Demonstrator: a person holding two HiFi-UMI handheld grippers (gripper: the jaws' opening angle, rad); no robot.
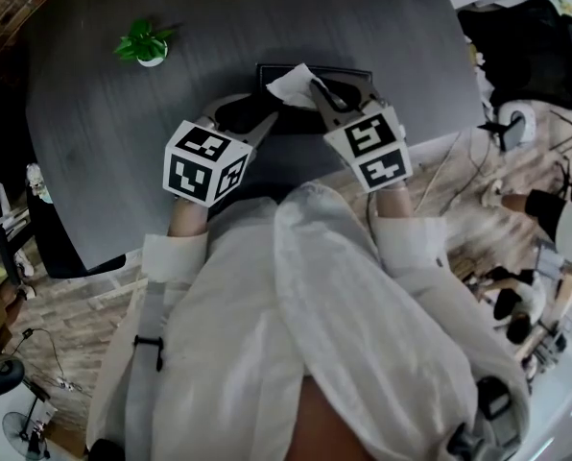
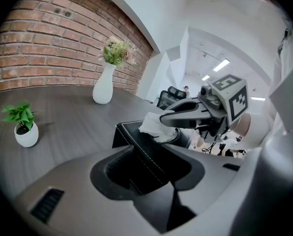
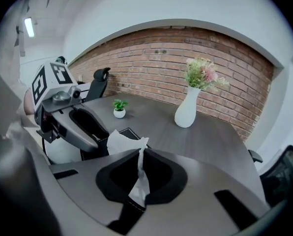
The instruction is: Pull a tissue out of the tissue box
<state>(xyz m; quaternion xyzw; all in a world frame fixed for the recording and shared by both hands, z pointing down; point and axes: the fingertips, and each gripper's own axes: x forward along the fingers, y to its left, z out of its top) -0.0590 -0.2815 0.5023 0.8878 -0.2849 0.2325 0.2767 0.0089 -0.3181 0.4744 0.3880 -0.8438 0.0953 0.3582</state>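
Note:
A black tissue box sits on the dark grey table, just ahead of me. A white tissue sticks up from its top. My right gripper is shut on that tissue; in the right gripper view a strip of tissue runs down between the closed jaws of the right gripper. My left gripper is at the box's near left corner. In the left gripper view the stitched edge of the box is pinched between the jaws of the left gripper. The right gripper shows beyond, on the tissue.
A small potted plant stands at the far left of the table. A white vase with flowers stands further back by the brick wall. Office chairs and cables lie off the table's right edge.

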